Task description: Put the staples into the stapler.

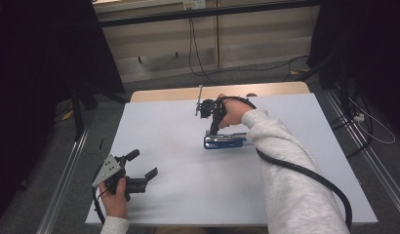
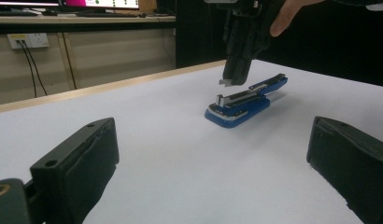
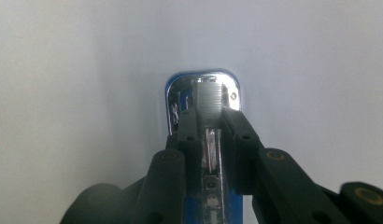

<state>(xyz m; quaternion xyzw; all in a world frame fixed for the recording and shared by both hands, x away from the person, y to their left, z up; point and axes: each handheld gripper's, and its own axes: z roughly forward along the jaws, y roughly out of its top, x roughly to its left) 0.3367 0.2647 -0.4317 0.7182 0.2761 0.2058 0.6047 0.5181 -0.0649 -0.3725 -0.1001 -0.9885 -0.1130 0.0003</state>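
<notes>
Blue-and-chrome desk stapler (image 1: 225, 141), mid-table, long axis left-right: directly beneath the down-pointing right gripper (image 1: 212, 130), jaws nearly together over its metal top without visible clamping; left gripper (image 1: 151, 173) well apart, jaws spread.

Lab, dark framed table (image 1: 154, 122), wall sockets (image 2: 28, 41), monitors (image 2: 112, 3)

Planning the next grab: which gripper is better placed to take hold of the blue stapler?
Right. The right gripper is directly over the blue stapler, nearly closed around its metal top. The left gripper is open, far off near the table edge.
</notes>
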